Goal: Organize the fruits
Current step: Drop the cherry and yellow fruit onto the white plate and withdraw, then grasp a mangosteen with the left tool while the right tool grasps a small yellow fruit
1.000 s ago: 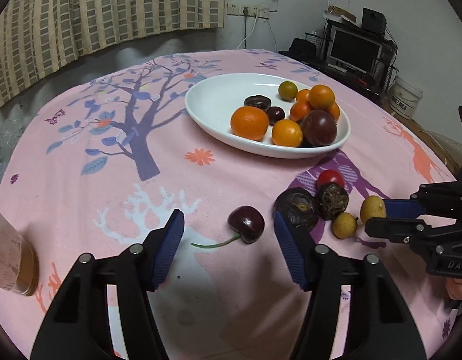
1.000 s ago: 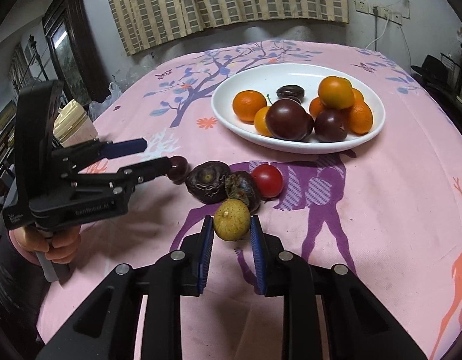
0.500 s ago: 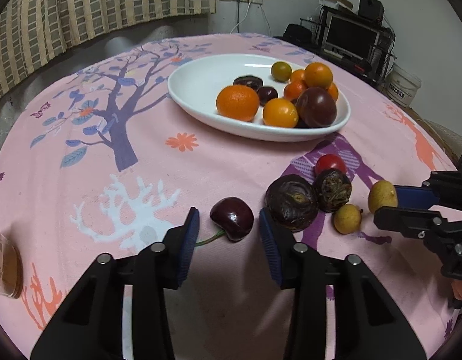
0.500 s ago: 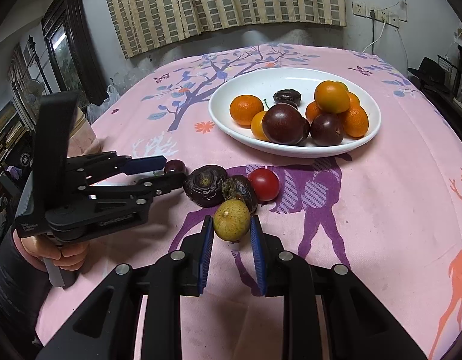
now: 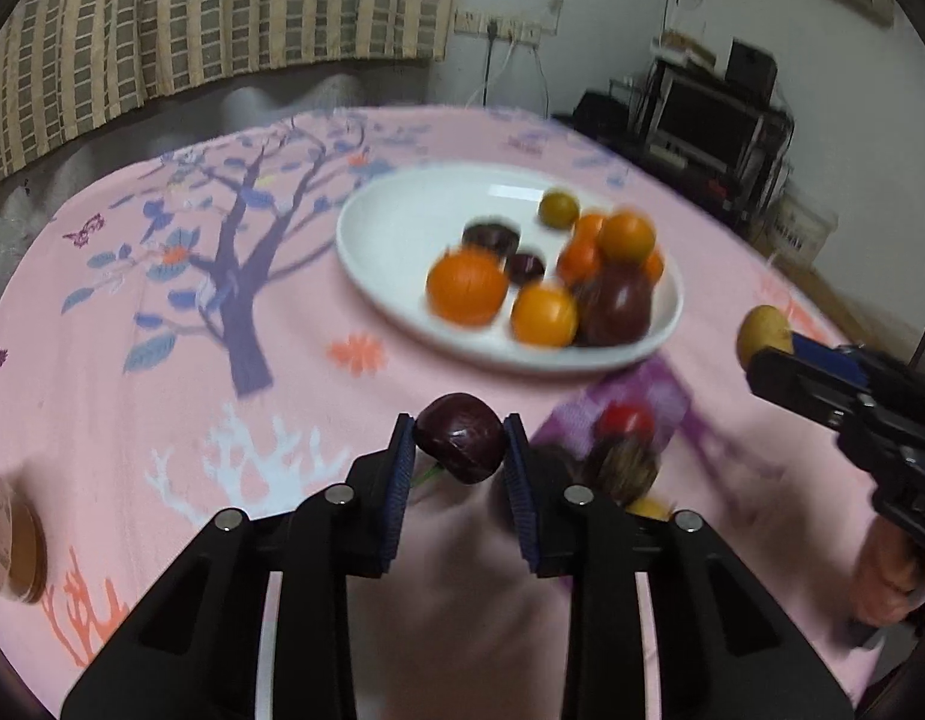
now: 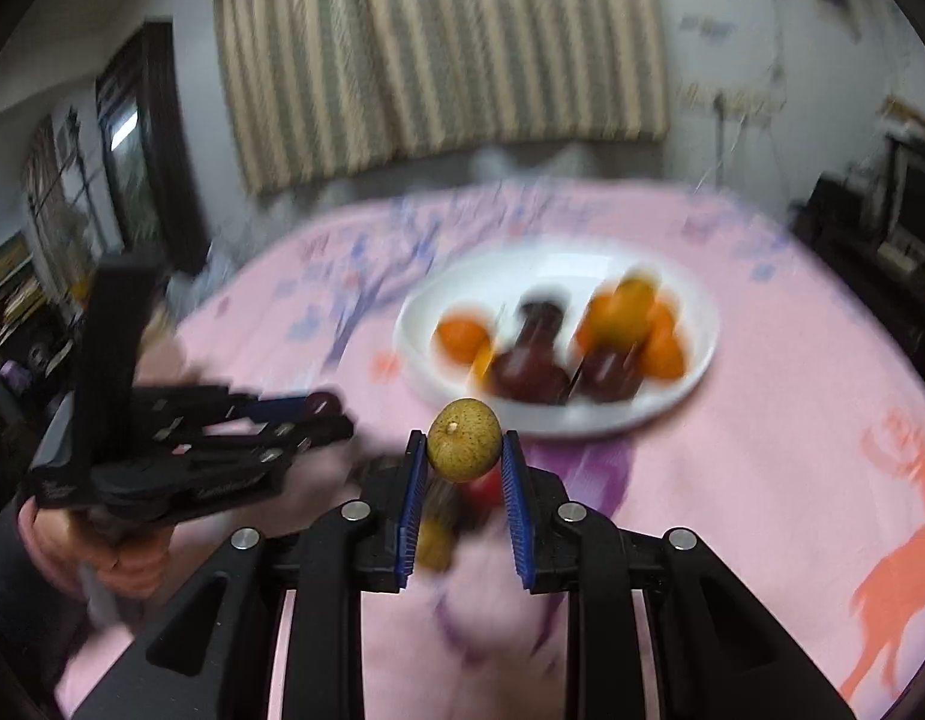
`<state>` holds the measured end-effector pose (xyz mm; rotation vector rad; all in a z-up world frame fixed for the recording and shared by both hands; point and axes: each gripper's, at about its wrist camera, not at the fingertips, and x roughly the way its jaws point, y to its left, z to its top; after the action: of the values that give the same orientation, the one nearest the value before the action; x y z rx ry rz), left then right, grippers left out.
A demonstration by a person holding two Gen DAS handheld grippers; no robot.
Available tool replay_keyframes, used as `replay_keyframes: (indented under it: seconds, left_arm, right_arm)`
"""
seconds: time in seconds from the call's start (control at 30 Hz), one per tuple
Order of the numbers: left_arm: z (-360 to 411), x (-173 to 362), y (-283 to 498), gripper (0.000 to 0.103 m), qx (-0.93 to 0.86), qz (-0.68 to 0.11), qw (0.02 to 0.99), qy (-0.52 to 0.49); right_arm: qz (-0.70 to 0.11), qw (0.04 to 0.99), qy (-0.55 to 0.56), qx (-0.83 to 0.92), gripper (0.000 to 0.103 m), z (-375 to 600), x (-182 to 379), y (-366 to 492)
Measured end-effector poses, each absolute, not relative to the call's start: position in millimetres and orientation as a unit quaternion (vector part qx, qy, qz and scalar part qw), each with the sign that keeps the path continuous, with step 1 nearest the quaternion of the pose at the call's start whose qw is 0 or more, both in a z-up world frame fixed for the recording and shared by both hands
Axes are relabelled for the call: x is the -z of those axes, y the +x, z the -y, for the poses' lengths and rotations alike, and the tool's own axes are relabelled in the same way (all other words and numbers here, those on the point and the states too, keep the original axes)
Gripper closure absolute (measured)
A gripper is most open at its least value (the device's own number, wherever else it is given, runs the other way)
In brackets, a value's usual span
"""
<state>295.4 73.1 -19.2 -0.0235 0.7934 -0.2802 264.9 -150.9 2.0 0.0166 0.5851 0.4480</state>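
Note:
My left gripper [image 5: 459, 447] is shut on a dark red cherry [image 5: 459, 447] and holds it above the pink tablecloth. My right gripper [image 6: 462, 450] is shut on a small yellow-green longan [image 6: 462, 439], also lifted; it shows at the right of the left wrist view [image 5: 762, 333]. The white plate [image 5: 402, 228] holds several oranges and dark fruits beyond both grippers. On the cloth below remain a red cherry tomato [image 5: 627, 420], a dark wrinkled fruit [image 5: 627, 462] and a small yellow fruit [image 5: 648, 507]. Both views are motion-blurred.
A tan jar [image 5: 9, 546] stands at the left edge of the table. The other gripper and hand [image 6: 180, 450] fill the left of the right wrist view. A desk with monitors [image 5: 720, 120] stands behind the table on the right.
My left gripper closed on the cherry and lifted it. My right gripper, holding the longan, rose from the cloth. Both views now tilt upward.

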Motion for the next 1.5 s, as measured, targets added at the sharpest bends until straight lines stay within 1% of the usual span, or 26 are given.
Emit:
replay_keyframes:
  seconds: [0.17,0.27,0.37,0.4,0.43,0.47,0.5,0.53,0.6,0.67,0.73,0.8,0.87,0.97,1.1,1.27,1.5]
  left_arm:
    - [-55,-5,348,0.073,0.146,-0.372,0.916,-0.038]
    - [-45,-6,387,0.073,0.125,-0.376,0.918,-0.029]
    - [-46,0,417,0.073,0.109,-0.402,0.908,-0.041]
    - [-47,2,423,0.070,0.096,-0.410,0.906,-0.040]
    - [-49,3,428,0.047,0.073,-0.420,0.904,-0.041]
    - [-52,1,426,0.037,0.058,-0.416,0.906,-0.045]
    - [-56,-3,422,0.024,0.045,-0.400,0.914,-0.049]
    - [-61,-10,413,0.014,0.033,-0.379,0.923,-0.048]
    - [-67,-18,400,0.009,0.014,-0.367,0.929,-0.043]
    - [-75,-23,382,0.008,0.012,-0.368,0.929,-0.049]
    - [-82,-24,359,0.005,0.001,-0.369,0.928,-0.046]
    - [-88,-20,333,0.005,-0.004,-0.365,0.930,-0.039]
    - [-96,-10,308,0.005,-0.010,-0.360,0.932,-0.042]
    - [-109,14,282,0.005,-0.014,-0.367,0.927,-0.073]
    - [-118,32,274,0.005,-0.008,-0.397,0.913,-0.094]
    - [-122,27,266,0.005,-0.030,-0.378,0.921,-0.089]
    - [-127,28,266,0.005,-0.029,-0.384,0.916,-0.113]
  right_arm:
    - [-0.304,0.929,0.047,-0.205,0.078,158,0,322]
    - [-0.301,0.928,0.036,-0.216,0.078,145,6,344]
    - [-0.294,0.928,0.022,-0.230,0.077,134,5,355]
    - [-0.294,0.926,0.021,-0.236,0.076,131,4,357]
    - [-0.293,0.926,0.018,-0.239,0.072,130,3,358]
    - [-0.290,0.928,0.012,-0.233,0.066,130,2,358]
    - [-0.285,0.929,0.008,-0.237,0.063,132,0,354]
    - [-0.283,0.928,0.007,-0.242,0.063,134,-3,351]
    - [-0.284,0.924,0.014,-0.255,0.063,138,-11,344]
    - [-0.291,0.920,0.014,-0.263,0.061,138,-17,335]
    - [-0.312,0.912,0.013,-0.266,0.060,138,-20,323]
    - [-0.331,0.902,0.018,-0.278,0.059,137,-18,309]
    - [-0.341,0.898,0.003,-0.278,0.058,132,-12,294]
    - [-0.355,0.891,-0.028,-0.283,0.058,121,5,272]
    - [-0.408,0.863,-0.063,-0.290,0.058,106,33,264]
    - [-0.421,0.862,-0.068,-0.275,0.057,106,40,264]
    - [-0.448,0.849,-0.072,-0.270,0.057,103,54,268]
